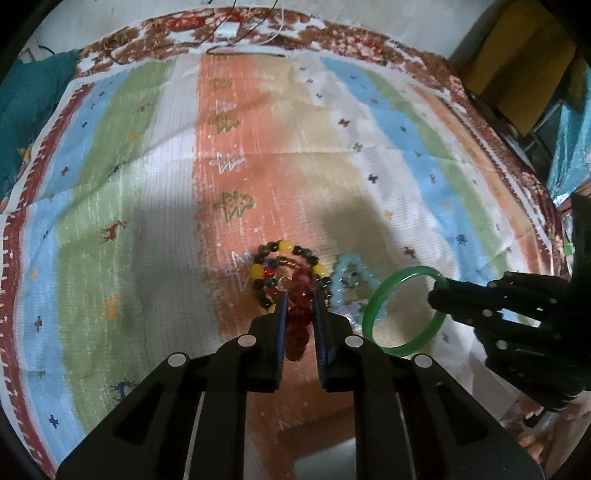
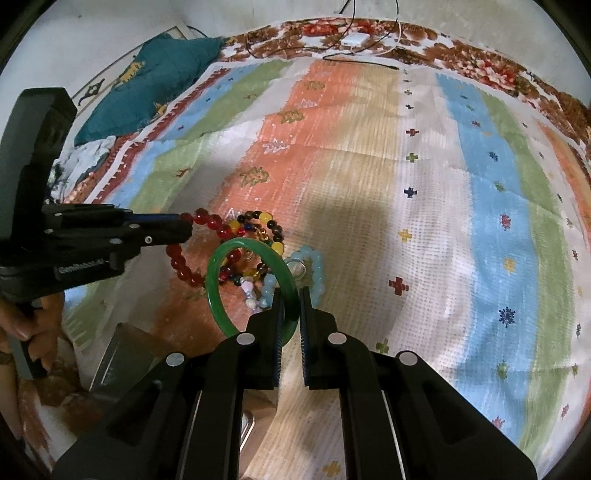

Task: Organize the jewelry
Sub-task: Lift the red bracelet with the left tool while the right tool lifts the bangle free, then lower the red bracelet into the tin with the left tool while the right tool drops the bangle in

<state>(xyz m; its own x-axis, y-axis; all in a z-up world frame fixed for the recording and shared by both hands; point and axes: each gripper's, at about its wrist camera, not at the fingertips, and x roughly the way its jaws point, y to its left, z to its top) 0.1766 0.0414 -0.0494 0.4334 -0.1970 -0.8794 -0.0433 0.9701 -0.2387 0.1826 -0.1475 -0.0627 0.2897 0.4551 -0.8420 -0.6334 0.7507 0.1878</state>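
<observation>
The left gripper [image 1: 300, 295] covers the lower beads of the red bead bracelet [image 1: 300, 317], and the green bangle [image 2: 221, 291] runs behind the right gripper [image 2: 291, 295]. Small stuff inside the pile [image 2: 255, 273] is too tiny to identify, and the grey box [image 2: 122, 362] is cut off by the gripper body

— What are you seeing around you?
— You're looking over a striped cloth [image 2: 369, 155] lying on a floral bedspread [image 2: 480, 62], a teal pillow [image 2: 155, 85] resting beside a pale wall [image 2: 92, 33], shadows falling across the middle.
</observation>
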